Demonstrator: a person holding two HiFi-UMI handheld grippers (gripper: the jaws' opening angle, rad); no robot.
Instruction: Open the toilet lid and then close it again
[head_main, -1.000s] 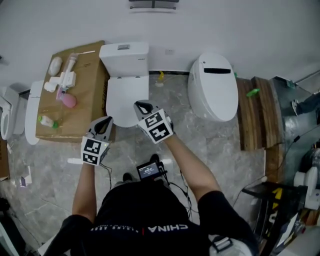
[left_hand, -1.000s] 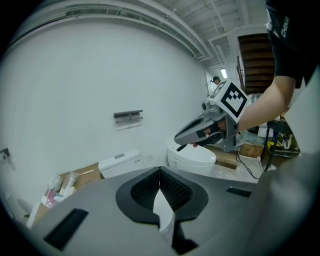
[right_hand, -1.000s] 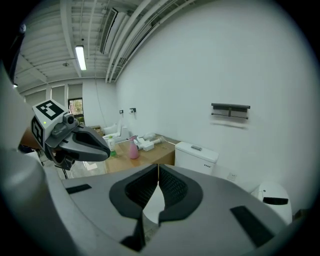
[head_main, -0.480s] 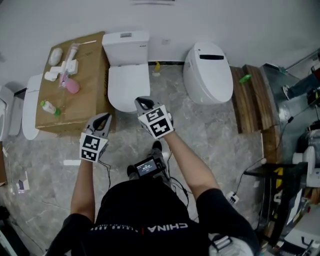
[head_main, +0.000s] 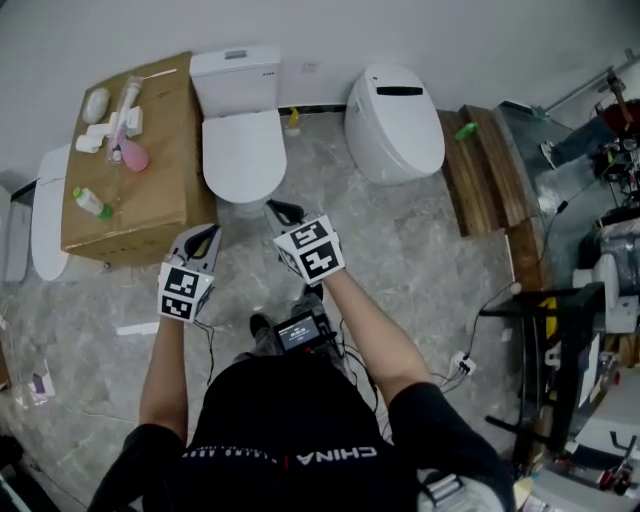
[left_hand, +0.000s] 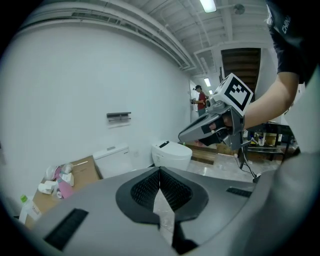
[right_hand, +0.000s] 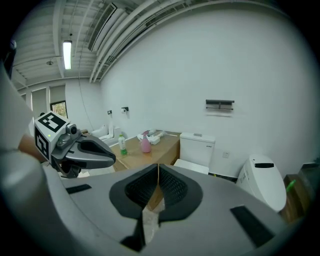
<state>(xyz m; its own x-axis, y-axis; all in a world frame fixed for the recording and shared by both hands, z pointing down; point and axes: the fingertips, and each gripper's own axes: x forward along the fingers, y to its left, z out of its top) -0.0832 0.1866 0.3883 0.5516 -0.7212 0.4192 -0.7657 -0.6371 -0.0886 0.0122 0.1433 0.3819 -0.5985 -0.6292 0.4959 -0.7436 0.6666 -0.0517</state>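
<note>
As the toilet lid (head_main: 243, 150) lies shut at the far edge of the floor (head_main: 420, 240), left gripper (head_main: 205, 238) and right gripper (head_main: 281, 213) hover clenched, empty.

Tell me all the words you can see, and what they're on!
"CHINA": on the back of the person's black shirt.
Smaller print beside it on the shirt: too blurred to read.
Dark label on the toilet tank: too small to read.
Screen near the person's waist: too small to read.

The head view looks steeply down; both gripper views (low, wide-angle) face the shared, seemingly distant toilet (head_main: 243, 140).
</note>
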